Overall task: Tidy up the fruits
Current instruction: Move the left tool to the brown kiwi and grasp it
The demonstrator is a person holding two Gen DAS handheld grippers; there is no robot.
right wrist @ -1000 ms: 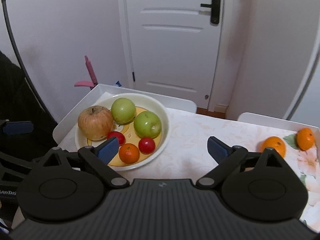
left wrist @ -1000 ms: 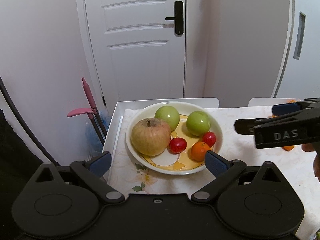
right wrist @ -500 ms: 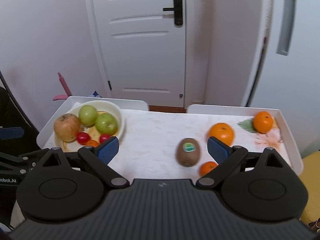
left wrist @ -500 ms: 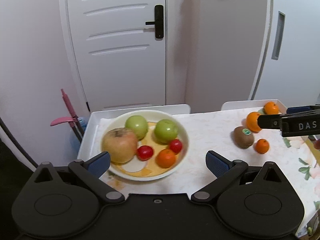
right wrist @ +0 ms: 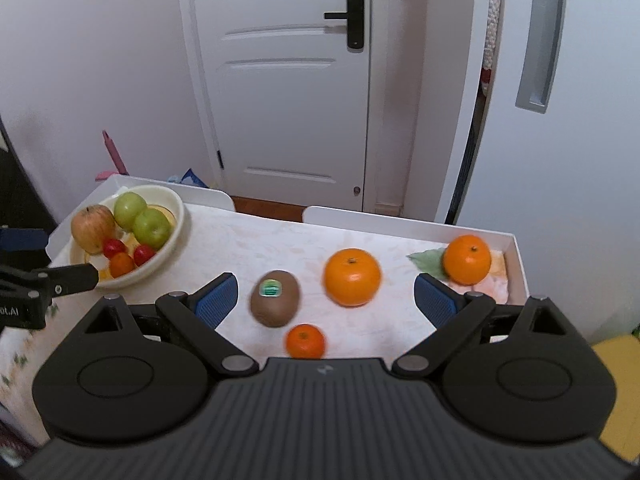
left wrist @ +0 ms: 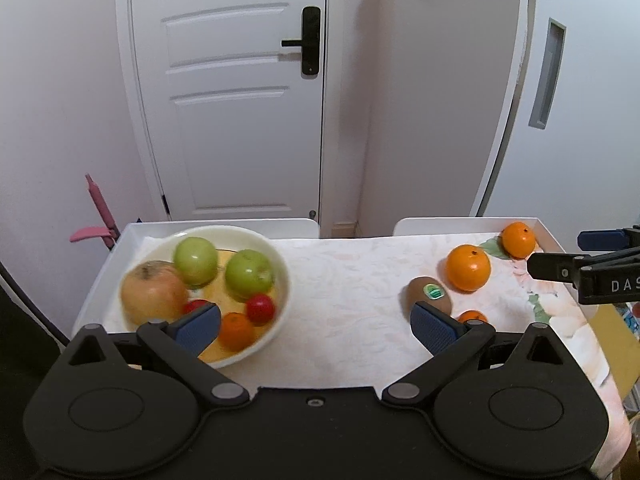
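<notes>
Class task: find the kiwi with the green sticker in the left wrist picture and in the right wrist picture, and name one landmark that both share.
Left wrist view: the kiwi lies right of centre, just above the tool's right fingertip.
Right wrist view: the kiwi lies near centre, between the open fingers.
Shared landmark: the large orange, immediately right of the kiwi in both.

Your left gripper's blue pad (left wrist: 199, 327) covers most of one red fruit (left wrist: 196, 305) in the bowl (left wrist: 280, 280). The small orange (left wrist: 472, 316) peeks out behind the other pad. The right gripper (left wrist: 576, 256) is cut off at the frame edge.
</notes>
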